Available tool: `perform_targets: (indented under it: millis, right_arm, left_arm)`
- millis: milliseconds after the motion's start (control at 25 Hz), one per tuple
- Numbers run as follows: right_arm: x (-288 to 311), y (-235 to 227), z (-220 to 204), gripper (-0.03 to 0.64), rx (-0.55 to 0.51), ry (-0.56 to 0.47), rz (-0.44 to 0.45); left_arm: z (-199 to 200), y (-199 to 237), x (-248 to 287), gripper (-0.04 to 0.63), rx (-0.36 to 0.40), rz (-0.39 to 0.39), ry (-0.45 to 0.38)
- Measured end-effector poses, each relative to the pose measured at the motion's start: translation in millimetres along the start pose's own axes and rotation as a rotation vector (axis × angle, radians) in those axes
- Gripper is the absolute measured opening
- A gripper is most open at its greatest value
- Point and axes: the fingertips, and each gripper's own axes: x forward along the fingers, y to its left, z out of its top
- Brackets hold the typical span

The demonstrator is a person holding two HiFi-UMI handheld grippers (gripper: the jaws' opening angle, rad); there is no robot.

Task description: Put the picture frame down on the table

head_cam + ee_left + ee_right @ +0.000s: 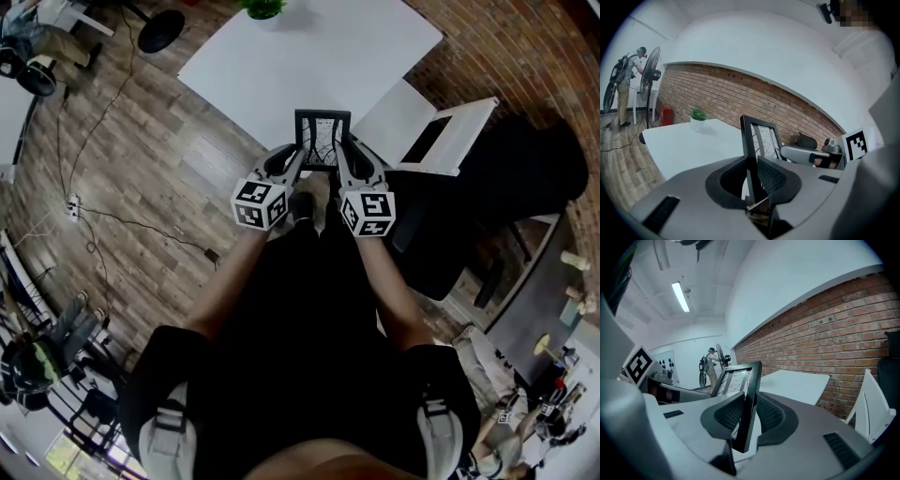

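While both grippers hold it, the picture frame [322,141] stands upright at the near corner of the white table [309,56], seen from the head view between the two marker cubes. Left gripper [294,159] clamped on the frame's left upright edge; right gripper [343,157] clamped on the right upright edge. Left gripper view: ribbed pads of the left gripper [753,165] pinch the thin black moulding of the frame [761,140], jaws closed on it, the frame rising above them with the table [684,145] behind. Right gripper view: the right gripper [747,408] has its jaws shut on the other side rail of the frame [740,385], which is seen nearly edge-on, with the table [797,383] beyond. Frame itself: narrow, black, rectangular, taller than wide. Print inside is pale with thin dark crossing lines, web-like or branch-like. Its lower edge is hidden behind the jaws, so I cannot tell whether it touches the tabletop. Small green potted plant [262,7] at the table's far edge, well apart from the frame. White chair [441,131] just beside the table on the right. Brick wall [834,333] runs behind the table.
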Motion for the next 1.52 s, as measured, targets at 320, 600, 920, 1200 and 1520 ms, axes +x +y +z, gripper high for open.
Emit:
perform_targets:
  millis: [320, 600, 920, 1200, 1520]
  right_arm:
    - [11, -15, 0, 0.078, 0.002, 0.011, 0.003]
    - [27, -21, -5, 0.078, 0.012, 0.033, 0.018]
    - [49, -30, -14, 0.078, 0.025, 0.073, 0.034]
    - [66, -46, -22, 0.078, 0.04, 0.109, 0.041]
    - [93, -67, -34, 0.078, 0.052, 0.158, 0.061]
  left_arm:
    - [2, 2, 18, 0.084, -0.006, 0.004, 0.012]
    - [-1, 13, 29, 0.084, -0.019, 0.023, 0.029]
    - [-8, 29, 46, 0.084, -0.052, 0.044, 0.058]
    - [-12, 39, 70, 0.084, -0.079, 0.059, 0.083]
    - [-20, 52, 98, 0.084, -0.109, 0.08, 0.116]
